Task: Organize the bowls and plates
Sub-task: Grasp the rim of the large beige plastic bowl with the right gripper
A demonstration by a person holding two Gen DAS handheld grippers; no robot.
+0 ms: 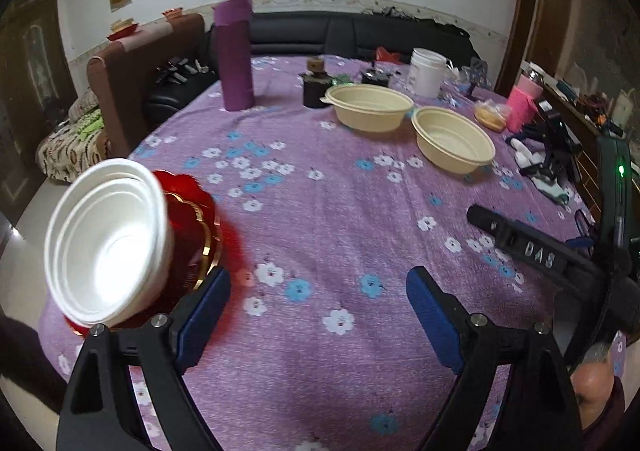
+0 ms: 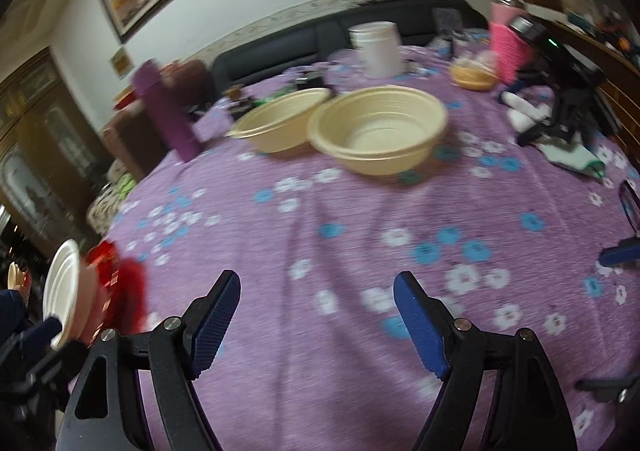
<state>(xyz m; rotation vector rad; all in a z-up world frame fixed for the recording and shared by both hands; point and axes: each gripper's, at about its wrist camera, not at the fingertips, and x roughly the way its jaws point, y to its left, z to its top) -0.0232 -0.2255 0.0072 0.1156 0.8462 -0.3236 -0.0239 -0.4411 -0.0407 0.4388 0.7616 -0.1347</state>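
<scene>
left wrist view: the left gripper [image 1: 318, 299] is spread wide over bare cloth and holds nothing. to its left, close beside the left finger, white bowls [image 1: 106, 239] sit nested and tilted on their side against a stack of red plates [image 1: 192, 227] with gold rims. ahead and to the right, well apart from the claw, two cream bowls [image 1: 370, 107] stand upright just beside each other, not nested. the right gripper [image 2: 318, 305] is likewise wide open and empty, with the nearer cream bowl [image 2: 378, 131] straight ahead of it.

my read is that the whites and reds are gathered, while the cream pair is left to stack; roughly midway.

the round table wears a purple flowered tablecloth [image 1: 320, 211]. beyond the claws: a purple flask [image 1: 234, 55], a white jar [image 1: 426, 71], a black sofa, white walls, a framed painting.
</scene>
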